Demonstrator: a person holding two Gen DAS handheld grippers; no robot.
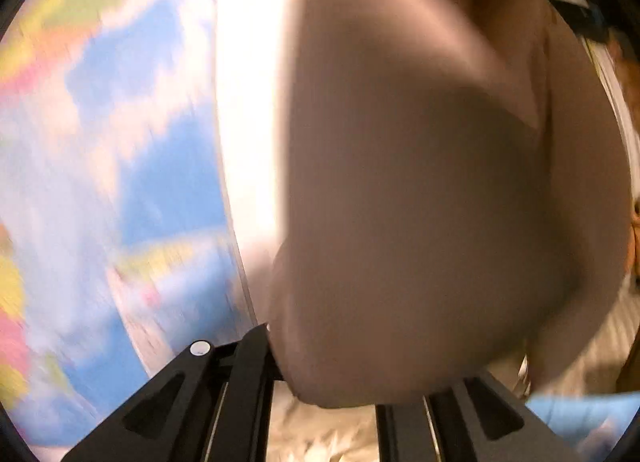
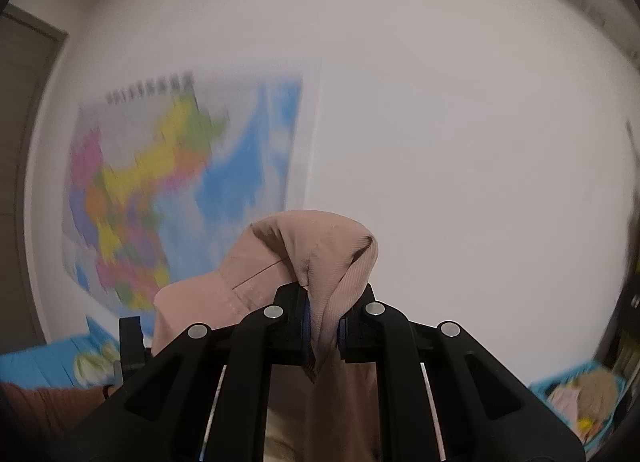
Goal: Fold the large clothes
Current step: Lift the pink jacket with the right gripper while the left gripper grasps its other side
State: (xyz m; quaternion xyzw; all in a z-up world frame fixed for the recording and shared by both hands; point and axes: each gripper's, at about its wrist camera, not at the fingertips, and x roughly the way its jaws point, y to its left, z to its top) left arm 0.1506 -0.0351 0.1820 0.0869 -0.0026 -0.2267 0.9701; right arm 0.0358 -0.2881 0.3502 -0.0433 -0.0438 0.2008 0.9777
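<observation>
A white wall (image 2: 440,142) with a map (image 2: 180,190) fills the background; both hand-held grippers, right (image 2: 322,326) and left (image 1: 324,390), are clamped on the pink garment (image 2: 312,258).

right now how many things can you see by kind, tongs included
tongs: 2, left and right
pink garment: 1
wall map: 1
blue bins: 1
total: 5

Pink garment (image 2: 320,262) in right hand-held gripper (image 2: 323,328)
</observation>
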